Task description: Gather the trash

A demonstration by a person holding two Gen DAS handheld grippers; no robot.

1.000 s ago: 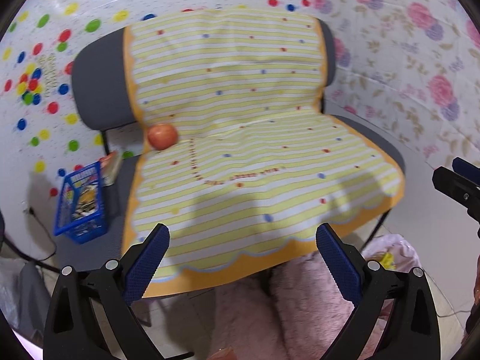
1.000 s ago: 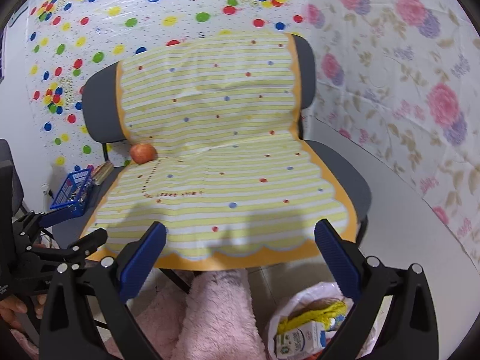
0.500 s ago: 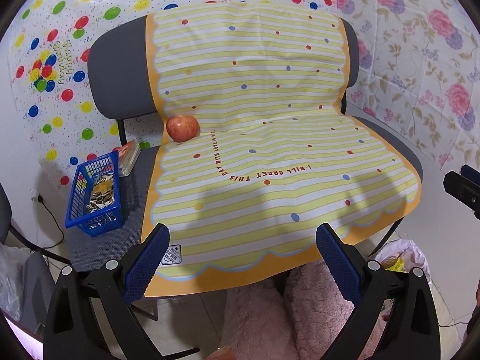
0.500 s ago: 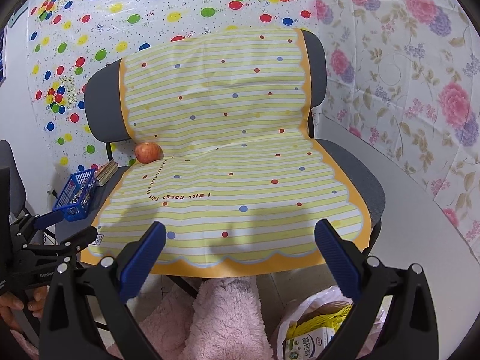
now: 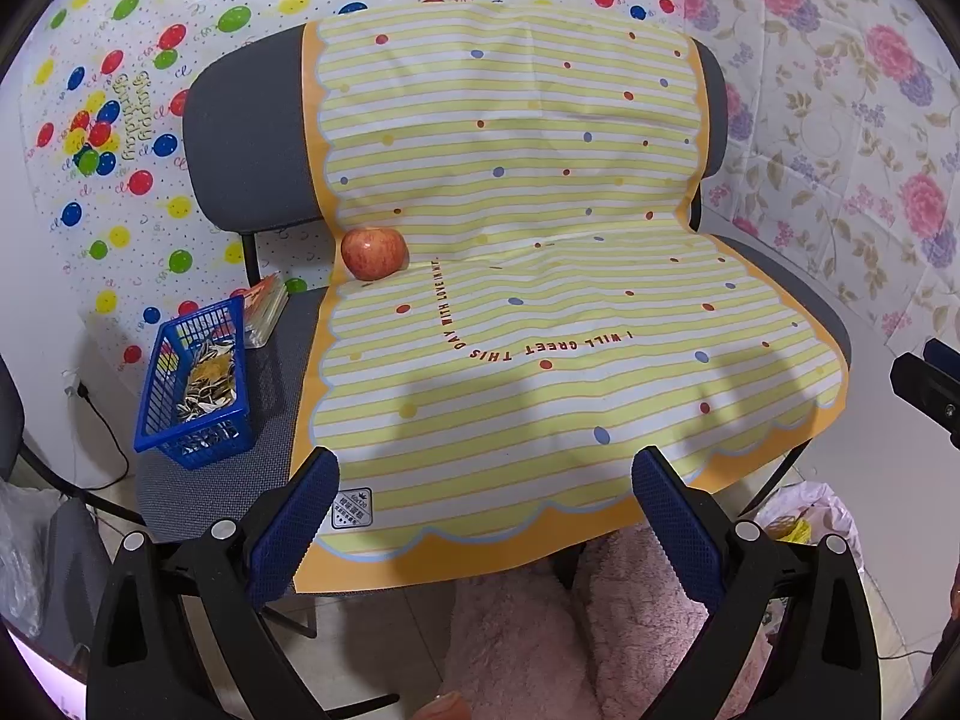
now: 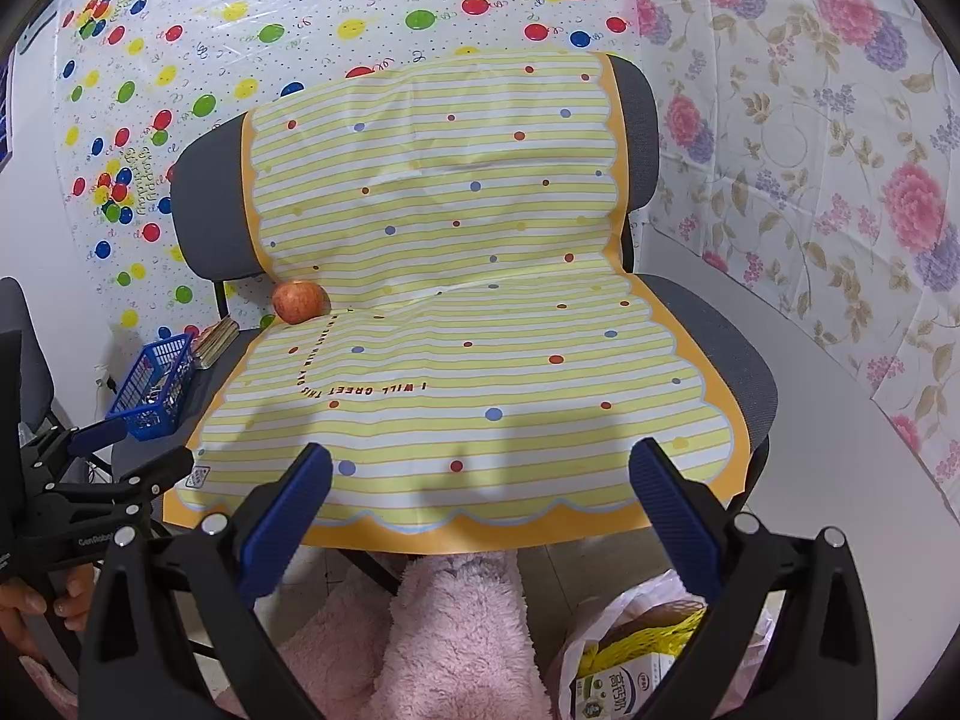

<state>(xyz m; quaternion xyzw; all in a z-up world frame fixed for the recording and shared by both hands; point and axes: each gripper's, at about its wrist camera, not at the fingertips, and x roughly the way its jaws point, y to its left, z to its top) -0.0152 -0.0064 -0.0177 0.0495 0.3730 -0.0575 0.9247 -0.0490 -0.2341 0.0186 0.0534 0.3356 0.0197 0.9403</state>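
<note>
Covering the back wall [image 5: 150, 60] is a balloon-print party sheet; a pink floral sheet [image 6: 840, 150] hangs on the wall to the right. Front & centre stands a grey office chair [image 5: 252, 138], w/ a yellow-striped plastic cloth [image 5: 540, 330] draped over backrest & seat, its orange scalloped hem hanging off the front edge. Pink fluffy fabric [image 6: 456, 630] fills the low foreground. On the floor at lower right sits a white trash bag [image 6: 636, 648], mouth open, w/ a carton & yellow netting inside. A blue basket [image 5: 192, 384] holding small scraps sits on the bare left part of the seat, a flat packet just behind it. An apple [image 5: 373, 252] rests in the seat crease at the cloth's left edge. Left gripper [image 5: 483, 516] is spread wide, nothing between its fingers; right gripper [image 6: 480, 510] likewise, both hovering off the seat's front edge.
</note>
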